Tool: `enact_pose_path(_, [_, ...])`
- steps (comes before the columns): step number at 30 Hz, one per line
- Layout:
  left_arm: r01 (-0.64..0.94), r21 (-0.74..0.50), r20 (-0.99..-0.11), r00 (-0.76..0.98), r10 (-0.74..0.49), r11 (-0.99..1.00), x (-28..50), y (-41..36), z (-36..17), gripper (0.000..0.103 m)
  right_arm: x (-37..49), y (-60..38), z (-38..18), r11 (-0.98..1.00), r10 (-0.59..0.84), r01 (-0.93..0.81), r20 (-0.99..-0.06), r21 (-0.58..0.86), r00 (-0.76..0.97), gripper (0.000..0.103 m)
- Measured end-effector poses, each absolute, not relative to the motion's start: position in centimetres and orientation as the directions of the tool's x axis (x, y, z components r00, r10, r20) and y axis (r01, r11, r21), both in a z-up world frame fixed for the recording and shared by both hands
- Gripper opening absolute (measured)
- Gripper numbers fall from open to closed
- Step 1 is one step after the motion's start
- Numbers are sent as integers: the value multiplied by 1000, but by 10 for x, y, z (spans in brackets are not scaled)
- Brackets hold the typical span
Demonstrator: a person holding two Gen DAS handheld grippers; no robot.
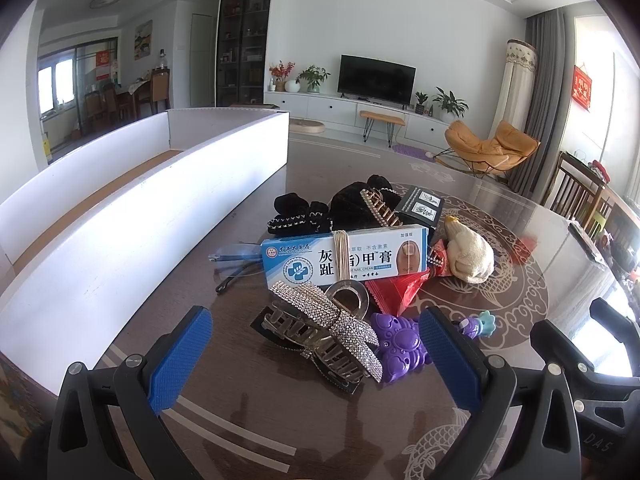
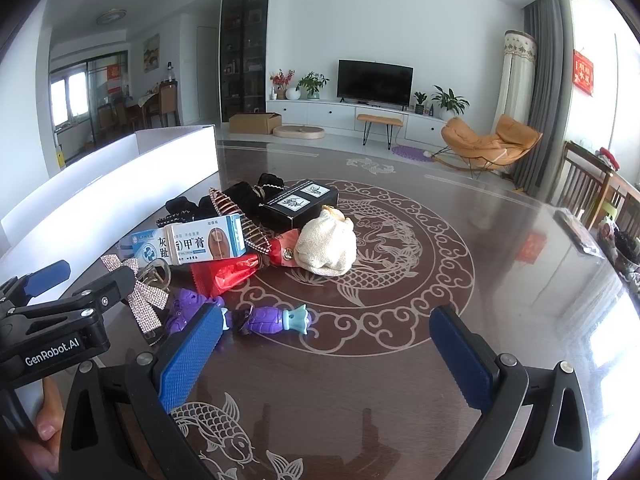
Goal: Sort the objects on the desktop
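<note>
1. Far left: a long white box [image 1: 132, 216] sits on the table [image 1: 248, 408], open top, brown floor visible inside. It lies just beside the pile.
2. Left claw [image 1: 316, 344]: we hold it low over the table, blue pads spread wide, nothing between them. It points at the rhinestone bow hair clip [image 1: 332, 332], which lies between the pads' line of sight, not touched.
3. Pile, left side: glasses [image 1: 236, 264] flat on the table, black velvet hair clips [image 1: 300, 216] behind them.
4. Pile, middle: blue-white nail cream box [image 1: 344, 260] with a rubber band around it, resting on other items. Purple toy [image 1: 400, 348] lies just right of the bow clip.
5. Pile, right side: red wrapper [image 2: 228, 272], black box [image 2: 300, 204], cream cloth pouch [image 2: 328, 244], all touching or overlapping.
6. Purple-and-teal toy piece [image 2: 276, 320] lies apart from the pile's front edge.
7. Right claw [image 2: 324, 344]: pads spread wide, empty, above bare table right of the pile.
</note>
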State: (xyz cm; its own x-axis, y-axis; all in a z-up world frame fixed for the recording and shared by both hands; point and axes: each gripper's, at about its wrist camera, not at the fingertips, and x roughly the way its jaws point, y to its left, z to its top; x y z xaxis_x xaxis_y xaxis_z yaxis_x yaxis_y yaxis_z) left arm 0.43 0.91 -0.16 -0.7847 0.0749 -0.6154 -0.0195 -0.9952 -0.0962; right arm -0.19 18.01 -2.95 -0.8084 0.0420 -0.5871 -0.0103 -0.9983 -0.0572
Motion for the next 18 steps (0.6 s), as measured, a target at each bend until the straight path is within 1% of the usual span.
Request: enact_pose_path(18, [-18, -96, -615, -785, 73, -995, 5, 9, -1, 103, -1, 181, -32, -999, 37, -6, -597, -54, -802, 103])
